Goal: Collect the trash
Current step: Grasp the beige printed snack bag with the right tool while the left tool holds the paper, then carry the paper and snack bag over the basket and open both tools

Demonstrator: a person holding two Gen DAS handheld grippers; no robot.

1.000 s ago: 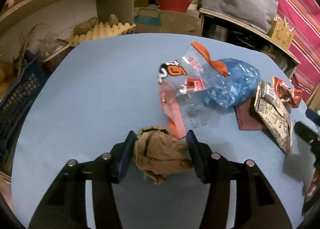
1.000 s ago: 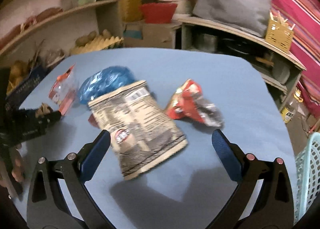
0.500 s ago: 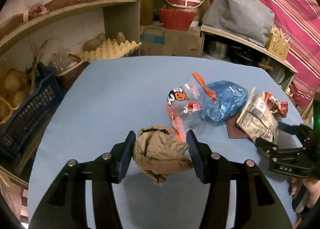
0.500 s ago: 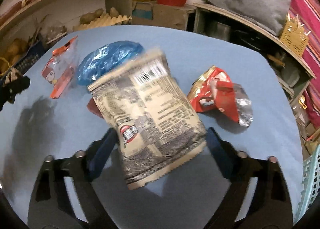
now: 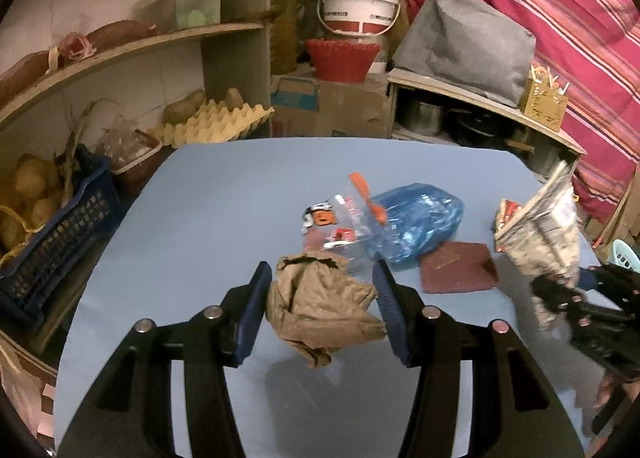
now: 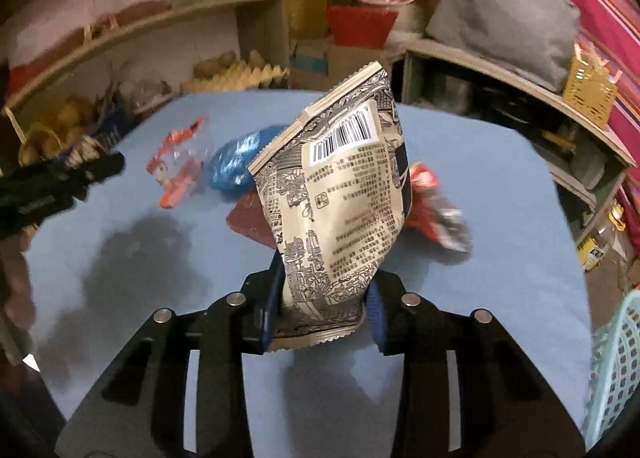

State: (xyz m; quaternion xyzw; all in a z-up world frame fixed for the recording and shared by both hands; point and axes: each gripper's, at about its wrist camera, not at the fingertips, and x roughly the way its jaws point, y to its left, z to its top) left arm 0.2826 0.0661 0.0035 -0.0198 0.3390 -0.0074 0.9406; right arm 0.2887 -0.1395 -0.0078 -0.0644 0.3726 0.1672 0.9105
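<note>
We hold both pieces clear of the blue table [image 5: 224, 194] for binning: left gripper [image 5: 322, 290] clamps the crumpled brown paper [image 5: 320, 302]; right gripper [image 6: 322, 316], jaws just closing, pinches the printed snack bag [image 6: 340, 210] upright, teal basket [image 6: 616, 370] near right.

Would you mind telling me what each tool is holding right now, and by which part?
The left tool grips the crumpled brown paper by its sides. The right tool pinches the beige snack bag near its bottom seam.

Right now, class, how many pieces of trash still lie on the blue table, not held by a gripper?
4: clear orange-printed wrapper, blue plastic bag beside it, dark red square in front of it, red-silver wrapper at the right. More may be hidden.
</note>
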